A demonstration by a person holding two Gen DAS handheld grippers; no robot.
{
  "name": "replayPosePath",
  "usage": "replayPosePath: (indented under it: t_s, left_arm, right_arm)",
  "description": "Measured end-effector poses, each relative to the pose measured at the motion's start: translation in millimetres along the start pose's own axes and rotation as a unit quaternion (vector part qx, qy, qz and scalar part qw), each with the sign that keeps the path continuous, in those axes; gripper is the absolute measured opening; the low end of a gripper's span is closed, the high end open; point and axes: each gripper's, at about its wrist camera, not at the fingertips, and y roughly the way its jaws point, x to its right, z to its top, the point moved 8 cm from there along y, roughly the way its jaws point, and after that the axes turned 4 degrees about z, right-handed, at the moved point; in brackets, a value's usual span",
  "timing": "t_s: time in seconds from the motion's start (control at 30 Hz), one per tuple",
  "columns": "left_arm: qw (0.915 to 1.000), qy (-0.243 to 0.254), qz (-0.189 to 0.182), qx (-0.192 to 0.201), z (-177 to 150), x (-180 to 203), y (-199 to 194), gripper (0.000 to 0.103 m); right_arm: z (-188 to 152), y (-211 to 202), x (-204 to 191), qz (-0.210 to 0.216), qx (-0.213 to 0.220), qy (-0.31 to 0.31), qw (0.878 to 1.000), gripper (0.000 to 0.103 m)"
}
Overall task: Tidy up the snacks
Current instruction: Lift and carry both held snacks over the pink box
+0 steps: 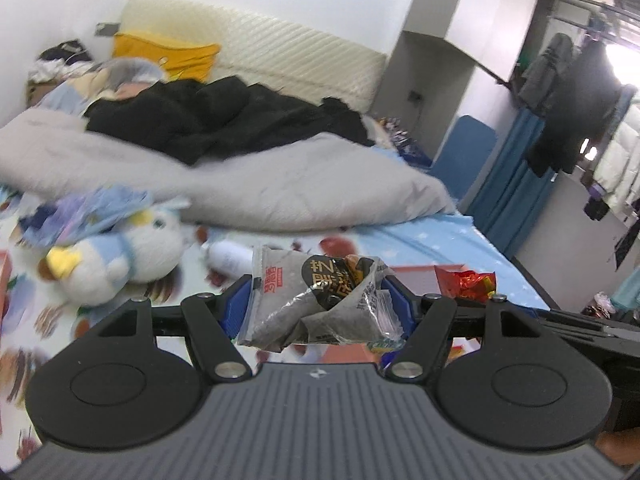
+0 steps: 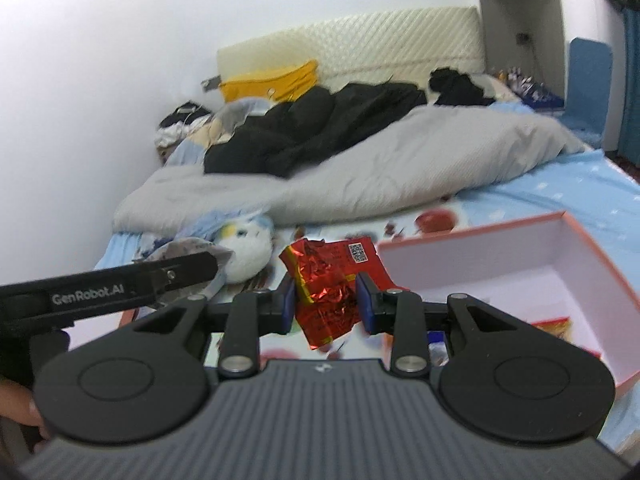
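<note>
My left gripper (image 1: 316, 300) is shut on a crumpled grey and black snack packet (image 1: 316, 300), held above the bed. To its right, the red foil snack (image 1: 466, 283) shows in the same view. In the right wrist view my right gripper (image 2: 326, 300) is shut on that red foil snack packet (image 2: 326, 292), its blue pads pressing both sides. An open pink box (image 2: 568, 216) with a white inside lies on the bed just right of the right gripper; a few snack packets lie in its near end. The left gripper's black arm (image 2: 120, 286) reaches in from the left.
A blue patterned bed sheet (image 1: 440, 240) lies below. A white and blue plush toy (image 1: 120, 256) and a white bottle (image 1: 228, 256) lie left of the snacks. A grey duvet (image 2: 360, 176) with black clothes fills the far bed. Hanging clothes stand far right.
</note>
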Motion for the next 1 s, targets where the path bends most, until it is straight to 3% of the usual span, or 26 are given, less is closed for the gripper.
replayPosePath:
  t_s: [0.2,0.5,0.73,1.0]
  left_arm:
    - [0.9994,0.024,-0.026,0.007,30,38,13,0.073]
    - [0.9962,0.047,-0.073,-0.01,43,99,58,0.073]
    - [0.9927,0.066,-0.085,-0.054,28,128,121,0.073]
    - [0.9867,0.076,-0.085,-0.116,-6,132,195,0.073]
  right_arm:
    - [29,-16,37,-0.026,0.041,0.013,0.999,0.035]
    - [46,-17,83,-0.048,0.054,0.016,0.997,0.035]
    - [33,10,129,-0.071,0.027,0.042,0.996,0.035]
    - [-1,51,172,-0.095,-0.025,0.074,0.992,0.035]
